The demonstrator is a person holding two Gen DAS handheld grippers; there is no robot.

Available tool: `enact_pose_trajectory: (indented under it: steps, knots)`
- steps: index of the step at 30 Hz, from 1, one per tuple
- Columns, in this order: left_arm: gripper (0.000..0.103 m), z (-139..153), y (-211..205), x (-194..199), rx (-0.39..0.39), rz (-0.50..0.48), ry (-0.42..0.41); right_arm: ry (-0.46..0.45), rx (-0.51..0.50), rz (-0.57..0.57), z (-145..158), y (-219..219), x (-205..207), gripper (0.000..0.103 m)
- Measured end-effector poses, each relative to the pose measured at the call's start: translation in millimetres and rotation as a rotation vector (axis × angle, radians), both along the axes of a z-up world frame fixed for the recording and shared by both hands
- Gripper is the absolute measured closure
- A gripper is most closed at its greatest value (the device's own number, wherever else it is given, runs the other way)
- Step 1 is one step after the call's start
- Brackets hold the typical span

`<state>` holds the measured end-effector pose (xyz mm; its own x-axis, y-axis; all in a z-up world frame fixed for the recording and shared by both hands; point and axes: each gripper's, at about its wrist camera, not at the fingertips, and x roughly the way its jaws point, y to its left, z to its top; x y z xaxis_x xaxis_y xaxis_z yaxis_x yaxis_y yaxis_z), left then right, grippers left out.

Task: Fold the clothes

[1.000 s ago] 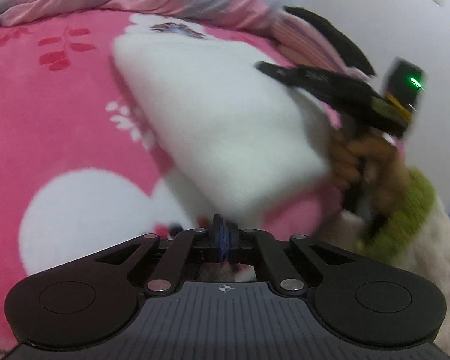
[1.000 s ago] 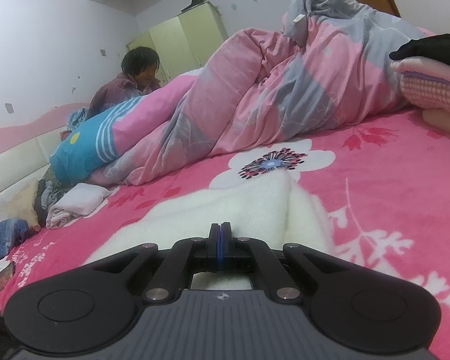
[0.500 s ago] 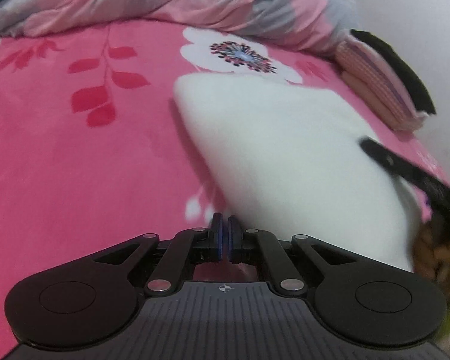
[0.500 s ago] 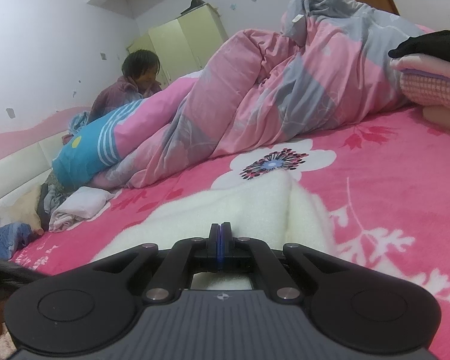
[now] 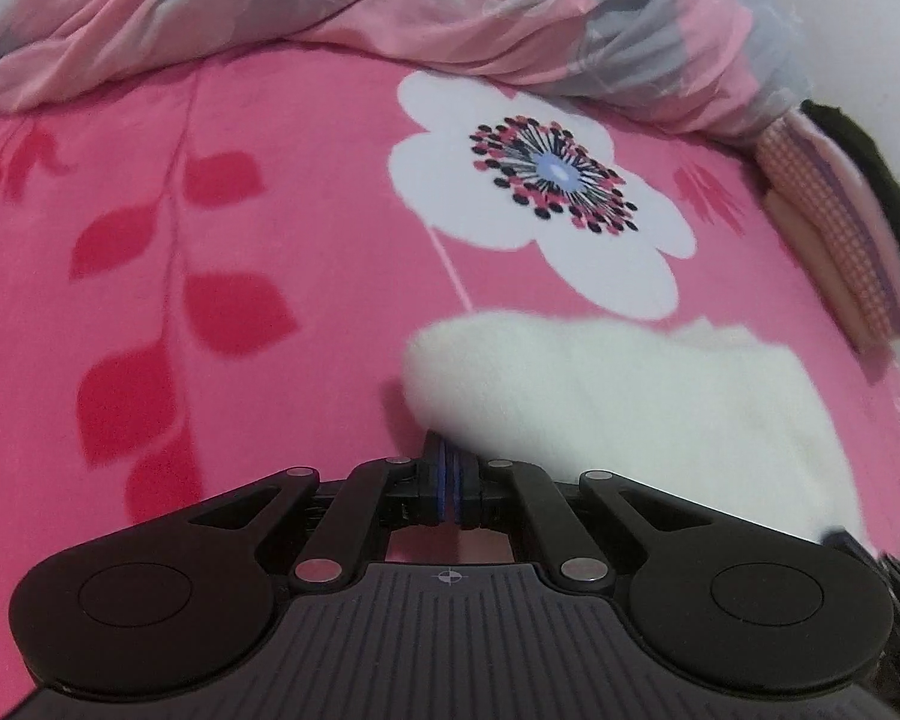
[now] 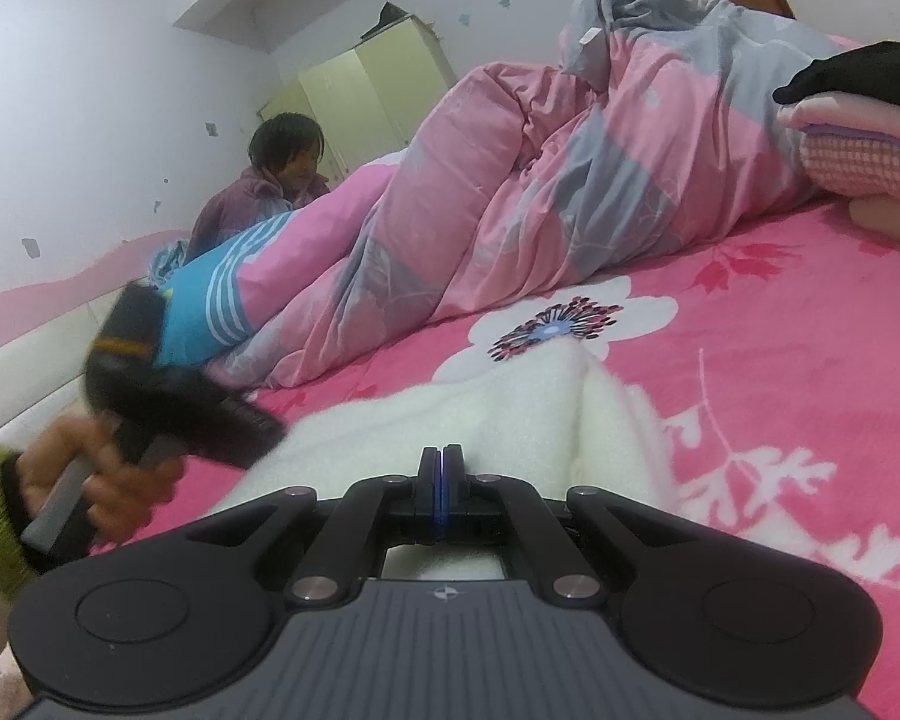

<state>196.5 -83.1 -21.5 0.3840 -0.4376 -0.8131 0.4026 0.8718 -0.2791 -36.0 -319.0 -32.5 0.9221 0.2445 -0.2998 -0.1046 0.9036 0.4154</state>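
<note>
The white fleece garment (image 5: 618,396) lies on the pink flowered bed (image 5: 210,210), toward its near edge, already doubled into a thick pad with a rounded fold on one side; in the right wrist view a crease runs up its middle where one layer lies over another (image 6: 510,414). By the look of it, the fold is well along, but the piece is not yet put away: it probably needs a last fold or squaring up, then a move to the pile. The left tongs (image 5: 450,483) are clenched at the garment's near corner, though whether cloth is pinched between them cannot be told. The right tongs (image 6: 442,483) are clenched too, resting over the fleece with no cloth visibly caught. A stack of folded clothes (image 5: 834,222), pink checked with a black piece on top, sits at the bed's far edge beside the crumpled duvet (image 6: 570,180). No basket, box or other container shows in either view.
</note>
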Motion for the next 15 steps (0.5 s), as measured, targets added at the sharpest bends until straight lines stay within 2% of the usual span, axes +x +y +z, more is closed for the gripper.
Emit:
enact_pose_trajectory:
  steps: [3,7,9,15]
  knots:
    - [0.103,0.4,-0.9,12.0,0.007,0.034,-0.032,-0.002,0.005,-0.003,-0.7,-0.2,-0.4,0.103]
    - [0.103,5.0,16.8,31.7,-0.027,0.168,-0.088,-0.004,0.004,-0.001,-0.8,0.2,-1.0,0.103]
    - [0.102,8.9,30.1,36.9,-0.061,0.223,-0.079,-0.005,0.004,-0.002,-0.8,0.2,-1.4,0.103]
    - [0.102,21.5,52.5,4.3,-0.071,0.196,-0.095,-0.007,0.014,-0.001,-1.6,-1.0,-1.1,0.103]
